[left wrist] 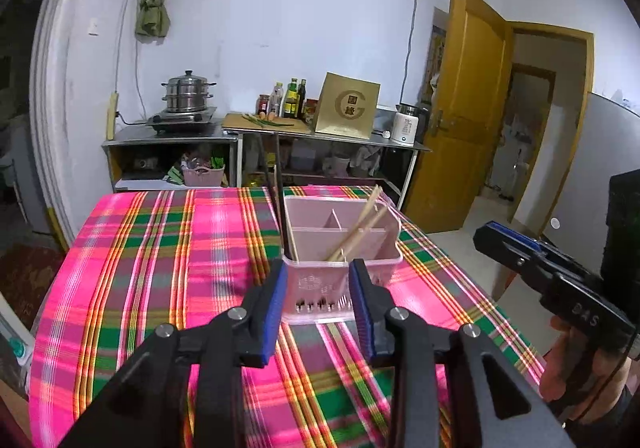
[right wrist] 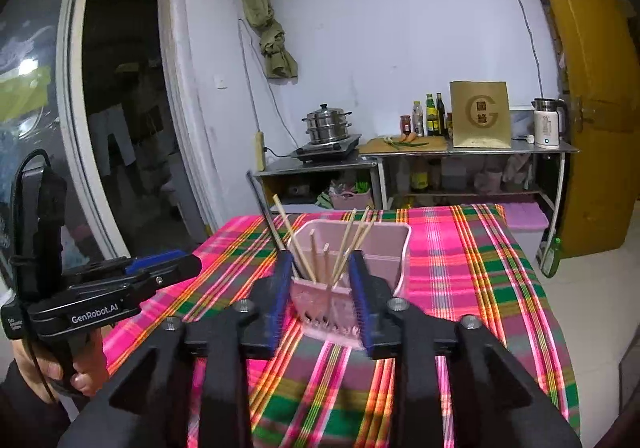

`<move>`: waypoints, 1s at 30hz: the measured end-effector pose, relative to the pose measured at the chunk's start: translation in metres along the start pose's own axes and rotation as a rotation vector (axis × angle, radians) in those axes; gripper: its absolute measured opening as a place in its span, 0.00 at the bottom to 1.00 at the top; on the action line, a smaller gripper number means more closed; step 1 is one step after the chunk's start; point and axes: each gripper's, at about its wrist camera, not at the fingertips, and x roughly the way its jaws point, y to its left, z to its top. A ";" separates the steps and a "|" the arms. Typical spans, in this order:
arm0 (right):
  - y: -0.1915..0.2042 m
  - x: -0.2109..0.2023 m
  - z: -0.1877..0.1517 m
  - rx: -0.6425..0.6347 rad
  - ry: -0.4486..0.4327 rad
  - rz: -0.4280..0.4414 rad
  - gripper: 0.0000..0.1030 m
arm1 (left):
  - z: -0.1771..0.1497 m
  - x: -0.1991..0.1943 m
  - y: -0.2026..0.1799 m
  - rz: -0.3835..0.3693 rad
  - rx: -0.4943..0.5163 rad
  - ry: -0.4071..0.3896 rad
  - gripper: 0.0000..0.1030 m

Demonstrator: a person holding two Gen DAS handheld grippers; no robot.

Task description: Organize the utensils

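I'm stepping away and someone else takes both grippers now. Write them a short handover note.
Left gripper: jaws open, nothing held, pointing at the pink utensil caddy.
Right gripper: jaws open, empty, also aimed at the caddy.
Things: caddy stands on the plaid tablecloth; wooden chopsticks and dark chopsticks stand inside it.
Done: chopsticks are in the caddy.
Left: no loose utensils visible on the cloth; check beyond view.

Surface cloth (left wrist: 160, 248): pink plaid with green, yellow and orange stripes, under the tongs
Utensil holder (left wrist: 340, 272): pale pink, ahead of the tongs
Chopsticks (left wrist: 360, 228): light tan
Tongs pads (left wrist: 276, 312): blue on black
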 end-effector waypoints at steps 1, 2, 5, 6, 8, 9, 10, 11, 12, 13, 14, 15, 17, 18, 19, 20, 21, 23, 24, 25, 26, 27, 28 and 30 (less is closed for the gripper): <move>0.003 -0.005 -0.005 -0.002 -0.002 0.000 0.36 | -0.006 -0.004 -0.001 0.003 0.001 -0.004 0.33; 0.006 -0.011 -0.012 -0.006 -0.003 -0.003 0.36 | -0.013 -0.009 -0.002 0.006 0.001 -0.008 0.33; 0.009 -0.024 -0.027 -0.015 -0.007 -0.013 0.36 | -0.033 -0.021 -0.005 0.022 -0.006 -0.017 0.34; 0.011 -0.029 -0.032 -0.017 -0.009 -0.022 0.36 | -0.040 -0.024 -0.008 0.021 -0.006 -0.017 0.34; 0.013 -0.037 -0.045 -0.014 -0.003 -0.034 0.37 | -0.054 -0.030 -0.012 0.036 -0.003 -0.016 0.34; 0.014 -0.039 -0.050 -0.012 0.002 -0.037 0.37 | -0.060 -0.032 -0.013 0.044 -0.001 -0.014 0.34; 0.015 -0.042 -0.055 -0.013 0.007 -0.039 0.37 | -0.066 -0.034 -0.014 0.051 -0.001 -0.011 0.34; 0.016 -0.046 -0.061 -0.016 0.009 -0.043 0.37 | -0.072 -0.036 -0.015 0.057 -0.001 -0.009 0.34; 0.018 -0.048 -0.066 -0.017 0.009 -0.048 0.37 | -0.078 -0.038 -0.017 0.062 -0.001 -0.009 0.34; 0.019 -0.052 -0.071 -0.016 0.010 -0.054 0.37 | -0.083 -0.040 -0.018 0.069 -0.004 -0.010 0.34; 0.021 -0.055 -0.077 -0.016 0.013 -0.055 0.38 | -0.087 -0.042 -0.018 0.070 -0.010 -0.009 0.34; 0.023 -0.057 -0.081 -0.021 0.018 -0.054 0.38 | -0.092 -0.044 -0.019 0.068 -0.017 -0.008 0.34; 0.027 -0.063 -0.089 -0.037 0.019 -0.067 0.41 | -0.100 -0.048 -0.020 0.071 -0.029 -0.010 0.34; 0.029 -0.065 -0.094 -0.041 0.018 -0.076 0.41 | -0.105 -0.050 -0.022 0.078 -0.027 -0.011 0.34; 0.031 -0.069 -0.099 -0.040 0.019 -0.078 0.41 | -0.109 -0.052 -0.023 0.086 -0.023 -0.012 0.34; 0.032 -0.070 -0.101 -0.038 0.020 -0.078 0.41 | -0.113 -0.053 -0.024 0.090 -0.019 -0.014 0.34; 0.033 -0.072 -0.105 -0.037 0.020 -0.080 0.41 | -0.116 -0.055 -0.025 0.095 -0.017 -0.014 0.34; 0.036 -0.076 -0.114 -0.035 0.024 -0.088 0.41 | -0.124 -0.060 -0.026 0.097 -0.020 -0.017 0.34; 0.037 -0.077 -0.117 -0.032 0.028 -0.088 0.41 | -0.128 -0.061 -0.027 0.097 -0.022 -0.016 0.34; 0.037 -0.078 -0.120 -0.030 0.031 -0.092 0.41 | -0.131 -0.062 -0.028 0.096 -0.023 -0.013 0.34; 0.037 -0.080 -0.125 -0.030 0.037 -0.099 0.41 | -0.133 -0.063 -0.029 0.095 -0.022 -0.014 0.34; 0.037 -0.080 -0.127 -0.030 0.040 -0.103 0.41 | -0.136 -0.064 -0.030 0.097 -0.018 -0.015 0.34; 0.038 -0.082 -0.130 -0.030 0.040 -0.108 0.41 | -0.139 -0.065 -0.031 0.099 -0.015 -0.015 0.34; 0.038 -0.084 -0.134 -0.032 0.039 -0.119 0.41 | -0.142 -0.066 -0.033 0.098 -0.010 -0.015 0.34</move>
